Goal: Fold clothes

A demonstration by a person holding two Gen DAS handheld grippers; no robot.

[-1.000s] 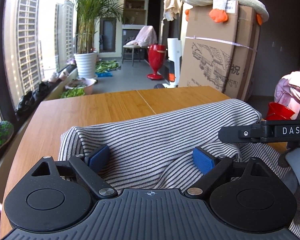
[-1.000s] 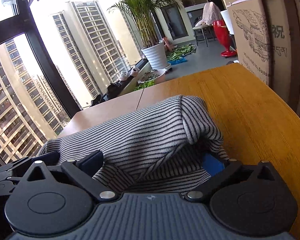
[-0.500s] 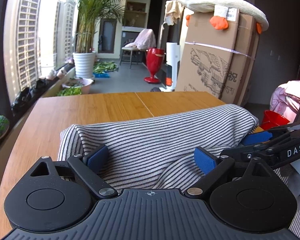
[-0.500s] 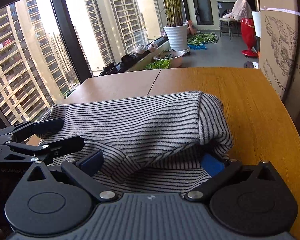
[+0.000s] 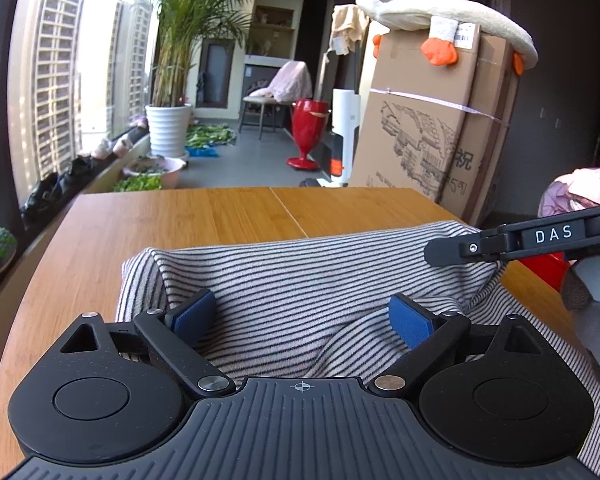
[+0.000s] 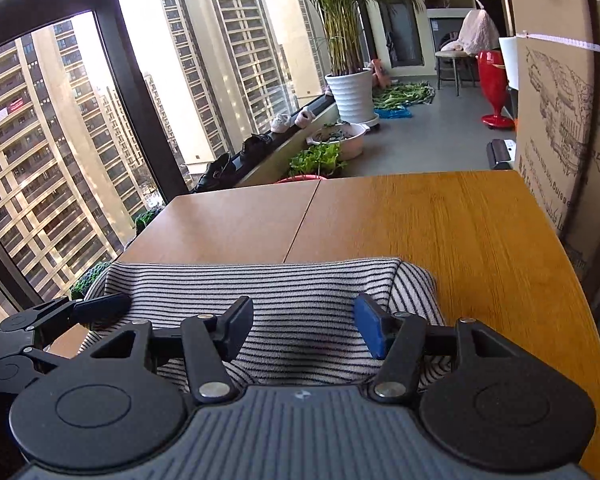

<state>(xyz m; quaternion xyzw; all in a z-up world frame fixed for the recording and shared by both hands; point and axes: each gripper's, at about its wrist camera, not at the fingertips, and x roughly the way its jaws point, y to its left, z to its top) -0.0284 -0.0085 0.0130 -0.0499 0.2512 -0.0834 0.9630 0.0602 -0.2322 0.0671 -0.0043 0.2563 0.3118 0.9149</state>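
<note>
A grey-and-black striped knit garment (image 5: 300,280) is seen bunched in a folded heap on the wooden bench (image 5: 204,220), near its front edge. The left hand-held gripper (image 5: 306,318) is held with jaws spread wide, the striped cloth lying between its blue pads (image 5: 410,320); no pinch is seen. The right hand-held gripper (image 6: 304,330) is likewise spread apart over the garment (image 6: 300,292), nothing clamped. A tall printed cardboard box (image 5: 428,128) is noted beside the bench's right edge.
</note>
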